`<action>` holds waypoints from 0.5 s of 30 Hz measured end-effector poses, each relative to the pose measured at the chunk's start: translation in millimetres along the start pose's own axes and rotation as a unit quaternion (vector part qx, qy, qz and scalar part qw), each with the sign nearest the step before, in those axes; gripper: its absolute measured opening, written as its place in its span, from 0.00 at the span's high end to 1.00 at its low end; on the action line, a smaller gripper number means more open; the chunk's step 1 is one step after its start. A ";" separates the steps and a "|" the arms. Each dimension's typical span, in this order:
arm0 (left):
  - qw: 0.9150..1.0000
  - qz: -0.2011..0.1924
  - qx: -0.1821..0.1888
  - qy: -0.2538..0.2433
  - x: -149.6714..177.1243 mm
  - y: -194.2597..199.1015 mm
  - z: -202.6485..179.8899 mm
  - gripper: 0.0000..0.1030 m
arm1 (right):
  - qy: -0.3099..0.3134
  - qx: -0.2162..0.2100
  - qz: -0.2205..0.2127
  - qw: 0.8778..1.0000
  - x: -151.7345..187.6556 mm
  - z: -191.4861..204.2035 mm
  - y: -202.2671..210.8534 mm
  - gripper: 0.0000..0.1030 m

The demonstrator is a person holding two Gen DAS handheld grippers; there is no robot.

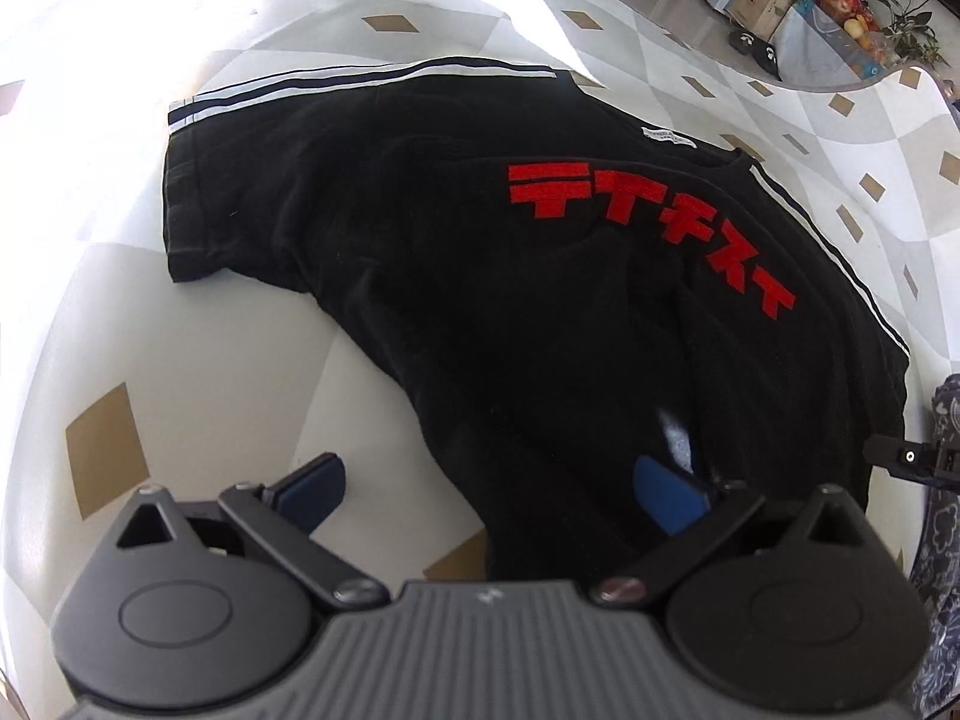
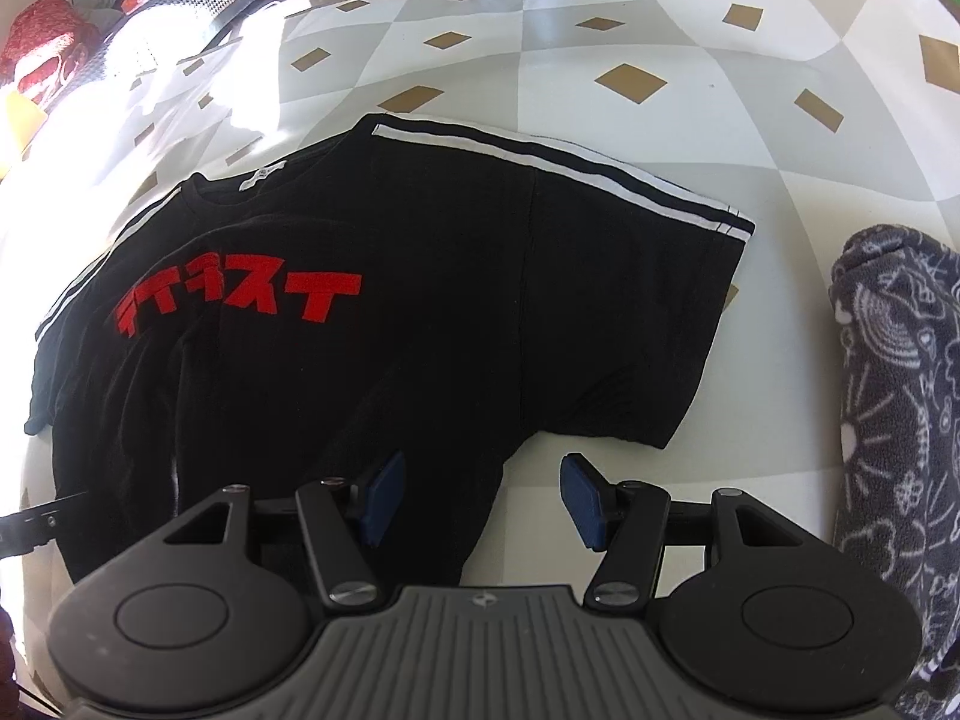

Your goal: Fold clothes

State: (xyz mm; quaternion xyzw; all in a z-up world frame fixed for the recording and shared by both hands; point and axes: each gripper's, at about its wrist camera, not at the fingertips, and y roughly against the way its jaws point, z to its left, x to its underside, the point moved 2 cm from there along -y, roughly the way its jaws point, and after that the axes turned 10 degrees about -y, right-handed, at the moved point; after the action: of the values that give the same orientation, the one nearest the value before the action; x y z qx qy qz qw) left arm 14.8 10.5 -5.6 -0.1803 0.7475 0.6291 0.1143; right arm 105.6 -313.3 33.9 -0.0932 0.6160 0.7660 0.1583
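A black T-shirt (image 1: pixel 456 276) lay spread flat on a cloth-covered table (image 1: pixel 198 372) patterned with grey, white and tan diamonds. Red block lettering (image 1: pixel 648 228) crossed the chest, and white stripes (image 2: pixel 540 162) ran along the shoulders and sleeves.

The left gripper (image 1: pixel 489 495) stood wide apart over the shirt's lower part: its left blue pad (image 1: pixel 309 489) was over bare cloth beside the hem, its right pad over the black fabric. Whether that pad touched the fabric could not be told.

The right gripper (image 2: pixel 483 495) was also spread, holding nothing, its left pad (image 2: pixel 381 495) over the shirt's lower edge and its right pad over the table just beyond the fabric. To its right a dark garment with white drawings (image 2: pixel 900 420) filled the edge of the view. A sleeve (image 2: pixel 648 324) lay ahead of this gripper, slightly right.
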 end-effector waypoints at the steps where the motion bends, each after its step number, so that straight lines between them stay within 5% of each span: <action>1: 1.000 -0.002 0.001 -0.002 1.9 0.6 -1.7 0.00 | -0.003 -0.003 0.004 1.000 2.7 -0.8 0.8 0.47; 15: 0.998 -0.029 0.048 0.004 14.8 5.5 -11.1 0.00 | 0.002 -0.019 0.030 0.999 31.1 12.8 -3.3 0.46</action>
State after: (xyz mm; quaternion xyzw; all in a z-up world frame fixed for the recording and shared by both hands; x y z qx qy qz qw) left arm -0.2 -1.4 -4.5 -0.1986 0.7717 0.5881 0.1382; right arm 78.5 -296.2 23.2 -0.0797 0.6041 0.7818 0.1324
